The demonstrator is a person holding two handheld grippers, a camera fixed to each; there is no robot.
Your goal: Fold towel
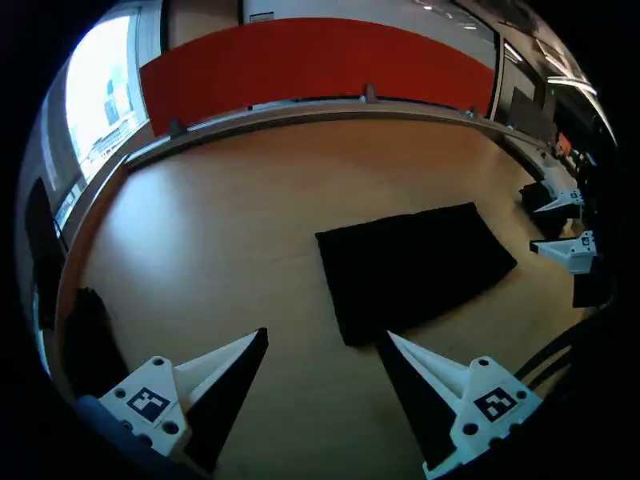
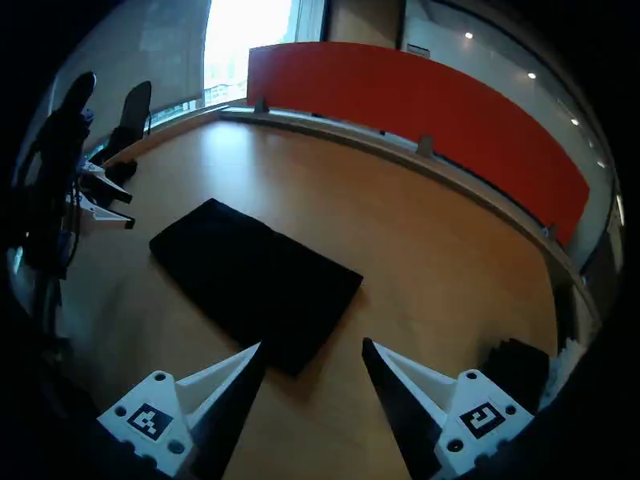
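The black towel lies flat on the surface; the left gripper and right gripper hover near it, jaws wide and empty. Probably each must next grip a corner

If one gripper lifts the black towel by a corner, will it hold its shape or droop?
Probably droops: the towel lies flat with soft, rounded edges, like cloth. Pushed, it would likely bunch rather than slide, since it rests fully on the wooden table.
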